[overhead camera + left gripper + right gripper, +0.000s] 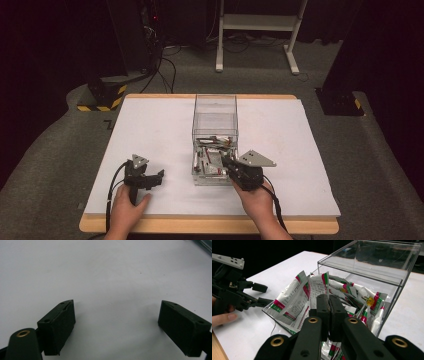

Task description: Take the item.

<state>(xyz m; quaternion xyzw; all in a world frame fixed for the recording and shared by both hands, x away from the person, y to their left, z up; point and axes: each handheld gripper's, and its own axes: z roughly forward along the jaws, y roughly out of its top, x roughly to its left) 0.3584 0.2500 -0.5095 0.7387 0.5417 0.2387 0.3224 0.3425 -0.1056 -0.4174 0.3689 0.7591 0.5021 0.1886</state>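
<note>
A white table top (160, 125) with a wooden edge was seen on grey carpet in a dark room, with black cables and a white stand frame (260, 25) behind it. At the left, the left gripper (159, 176) was held by the person's left hand (127, 207) low over the bare white surface, its jaws spread wide with nothing between them. Near the middle, a clear plastic box (215, 107) holding white, red and green sachets (294, 300) stood on the table, and over its near end the right gripper (329, 305) was held with its jaws pressed together; whether a sachet was pinched between them could not be told.
</note>
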